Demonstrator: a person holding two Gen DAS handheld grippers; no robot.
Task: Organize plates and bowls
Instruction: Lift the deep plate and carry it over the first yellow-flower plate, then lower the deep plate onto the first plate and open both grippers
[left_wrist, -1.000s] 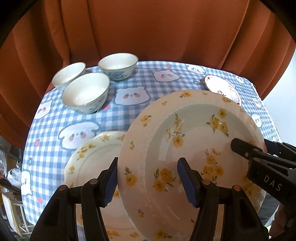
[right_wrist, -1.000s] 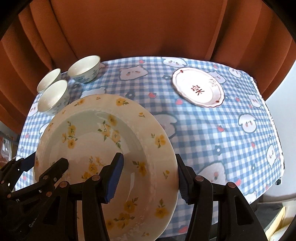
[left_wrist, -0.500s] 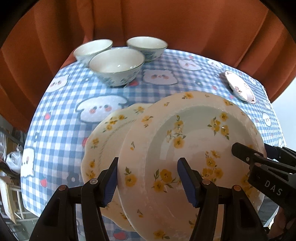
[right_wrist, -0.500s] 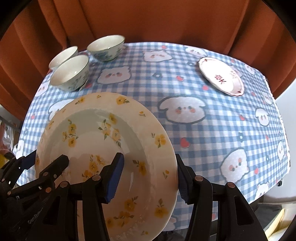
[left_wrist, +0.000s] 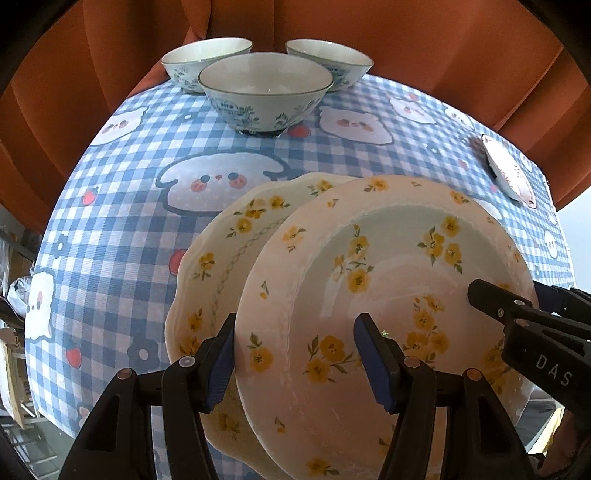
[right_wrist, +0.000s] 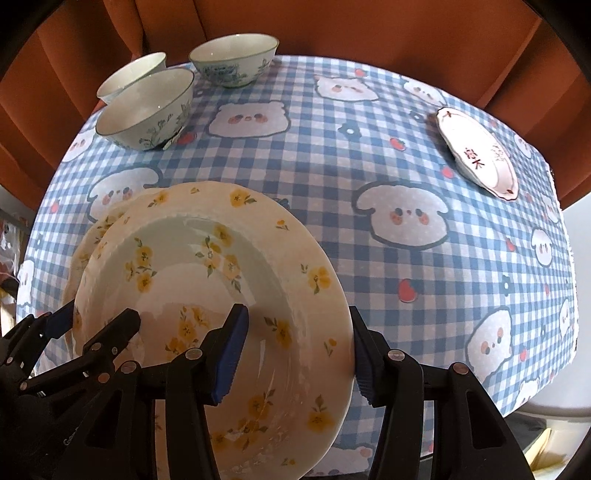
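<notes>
The flowered plate (left_wrist: 369, 295) has come lower over the scalloped plate (left_wrist: 221, 258) near the table's (right_wrist: 369, 166) front edge, left gripper (left_wrist: 295, 354) and right gripper (right_wrist: 299, 354) each clamping its rim

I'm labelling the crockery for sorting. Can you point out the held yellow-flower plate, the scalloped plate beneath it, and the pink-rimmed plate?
held yellow-flower plate (left_wrist: 388, 280): left wrist view, its well.
scalloped plate (left_wrist: 218, 266): left wrist view, exposed rim.
pink-rimmed plate (right_wrist: 476, 151): right wrist view, its centre.

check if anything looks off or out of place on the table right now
Nothing looks spilled or broken. The one oddity is the flowered plate: both the left gripper and right gripper hold it by opposite rims, tilted above the scalloped plate rather than stacked squarely. The three bowls stand upright.
</notes>
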